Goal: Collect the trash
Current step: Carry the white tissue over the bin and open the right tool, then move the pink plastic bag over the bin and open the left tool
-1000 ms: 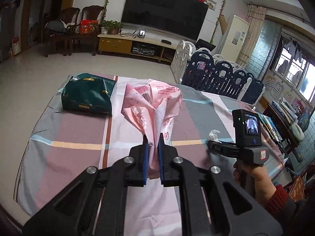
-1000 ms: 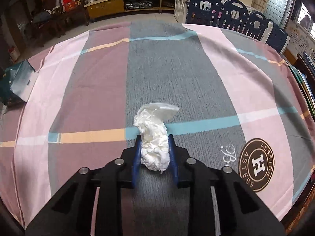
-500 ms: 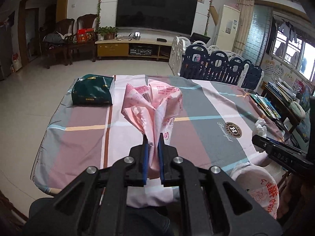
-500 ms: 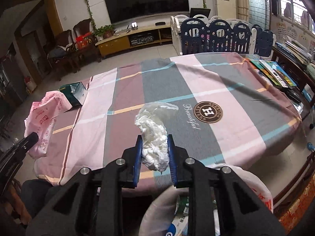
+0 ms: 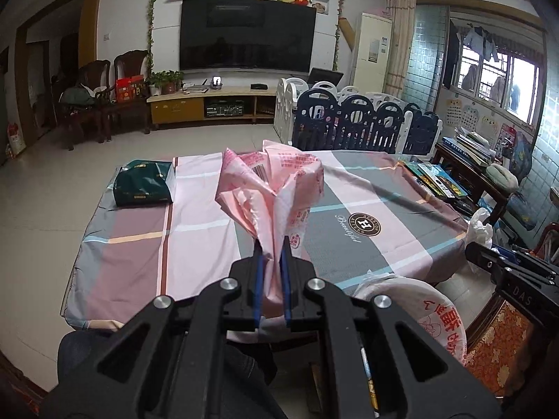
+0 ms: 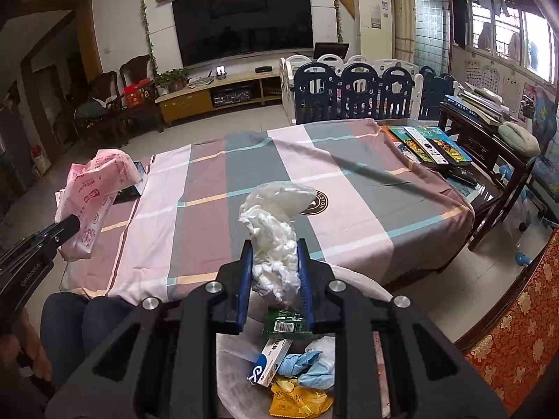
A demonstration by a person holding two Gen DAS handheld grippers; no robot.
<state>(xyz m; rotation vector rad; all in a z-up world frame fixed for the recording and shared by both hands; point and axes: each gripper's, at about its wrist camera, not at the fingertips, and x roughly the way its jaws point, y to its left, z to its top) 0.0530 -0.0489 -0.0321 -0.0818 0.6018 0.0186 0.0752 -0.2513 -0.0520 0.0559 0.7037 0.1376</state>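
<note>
Right wrist: tongs clenched on white wad, now above trash bag; left tongs still clamping pink bag.

Two grippers, left and right; one pink bag; one white wad; one green packet; one lined bin.

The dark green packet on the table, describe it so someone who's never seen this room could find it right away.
Start at the big table under the pink and grey checked cloth. Go to its far left corner, the end toward the TV. The dark green packet lies flat there with gold print, the only thing resting on the cloth; the pink bag and white wad are held up in grippers.
</note>
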